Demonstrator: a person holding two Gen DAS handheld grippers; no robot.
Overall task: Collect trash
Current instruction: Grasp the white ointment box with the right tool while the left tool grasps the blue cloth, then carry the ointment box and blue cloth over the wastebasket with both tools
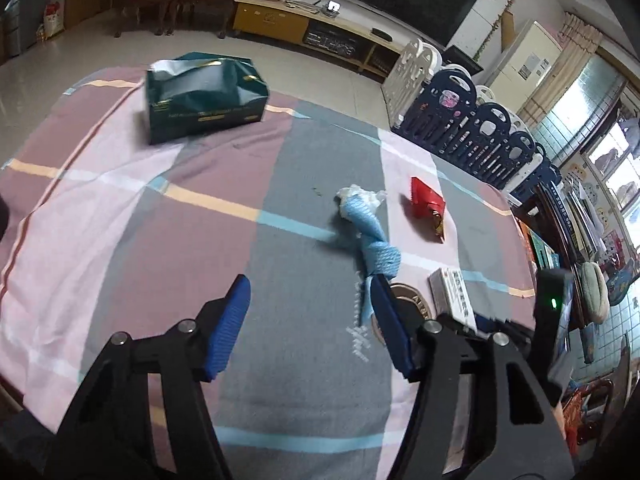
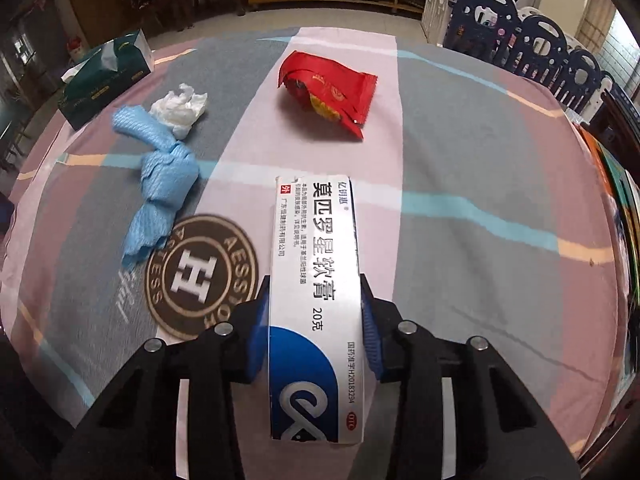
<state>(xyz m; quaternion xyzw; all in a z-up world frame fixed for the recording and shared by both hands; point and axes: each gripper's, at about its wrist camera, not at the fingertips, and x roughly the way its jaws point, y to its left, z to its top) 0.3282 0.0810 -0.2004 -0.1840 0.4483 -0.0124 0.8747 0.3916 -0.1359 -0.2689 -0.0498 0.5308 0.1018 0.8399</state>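
The ointment box [image 2: 316, 304] (white and blue, printed text) is clamped lengthwise between the right gripper [image 2: 316, 312] pads, above the checked cloth [image 2: 480, 160]. The left gripper [image 1: 308, 320] hovers with jaws spread, empty. Beyond lie the blue rag [image 1: 372, 236], crumpled tissue [image 1: 360, 196] and red wrapper [image 1: 428, 204].
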